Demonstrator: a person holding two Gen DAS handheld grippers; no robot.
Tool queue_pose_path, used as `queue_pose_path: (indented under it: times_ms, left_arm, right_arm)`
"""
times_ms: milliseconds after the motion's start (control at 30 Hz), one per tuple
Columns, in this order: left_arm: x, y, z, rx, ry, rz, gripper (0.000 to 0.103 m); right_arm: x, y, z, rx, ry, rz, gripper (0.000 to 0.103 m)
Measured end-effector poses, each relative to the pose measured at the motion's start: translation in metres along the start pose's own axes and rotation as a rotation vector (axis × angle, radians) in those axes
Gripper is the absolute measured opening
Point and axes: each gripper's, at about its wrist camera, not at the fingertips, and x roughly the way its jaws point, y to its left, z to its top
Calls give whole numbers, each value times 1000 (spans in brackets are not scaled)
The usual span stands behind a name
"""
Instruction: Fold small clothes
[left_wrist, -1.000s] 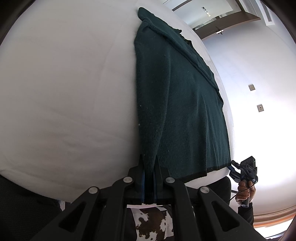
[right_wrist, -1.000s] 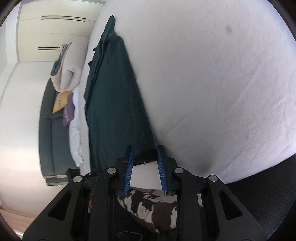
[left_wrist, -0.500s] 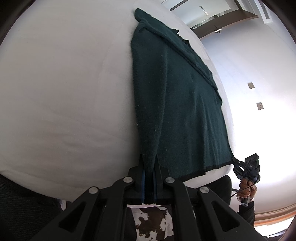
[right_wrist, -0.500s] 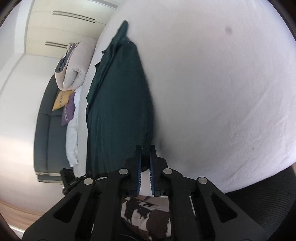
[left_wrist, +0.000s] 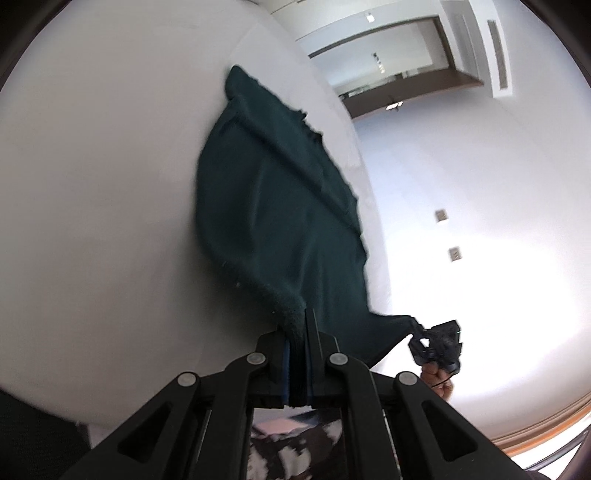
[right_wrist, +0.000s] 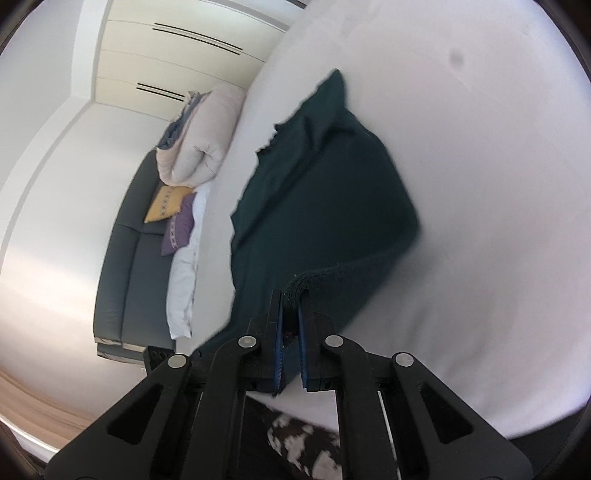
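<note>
A dark green knitted garment (left_wrist: 280, 206) lies along the white bed (left_wrist: 92, 184), its near hem lifted off the sheet. My left gripper (left_wrist: 301, 317) is shut on one bottom corner of that hem. In the right wrist view the same garment (right_wrist: 325, 192) bulges upward, and my right gripper (right_wrist: 291, 299) is shut on the other bottom corner. The left wrist view also shows the right gripper (left_wrist: 437, 341) with a hand behind it, the stretched hem running to it. The far collar end still rests on the bed.
A dark sofa (right_wrist: 129, 266) with a yellow cushion (right_wrist: 166, 208), a purple cushion (right_wrist: 179, 230) and a rolled duvet (right_wrist: 201, 144) stands beyond the bed's edge. White wardrobe doors (right_wrist: 177, 48) fill the back wall. A cow-patterned fabric (right_wrist: 306, 443) shows below the grippers.
The right gripper's jaws closed on the hem corner. Both grippers then rose, lifting the near edge of the garment off the bed so that it sags between them.
</note>
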Motion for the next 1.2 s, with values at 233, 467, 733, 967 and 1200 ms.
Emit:
queue_pose_path:
  times_ms: [233,467,733,967,1200]
  left_arm:
    - [2,-8,64,-43,-73,-62,5]
    - [37,-11,157,-84,-132,-60,5]
    - [89,-3,247,-113,-156,-14,5]
    - [132,22,294,-147,-164,42,6]
    - [148,72,296,-297,-203,34,65]
  right_arm:
    - [34,31,76,6,-85,9,6]
    - [81,43,164,22,-160,-36,6]
    - [152,25,257,74,-209,-107,6]
    - [212,6,309,81,-213,-205,7]
    - [236,-24,325,139,-238,-220,55]
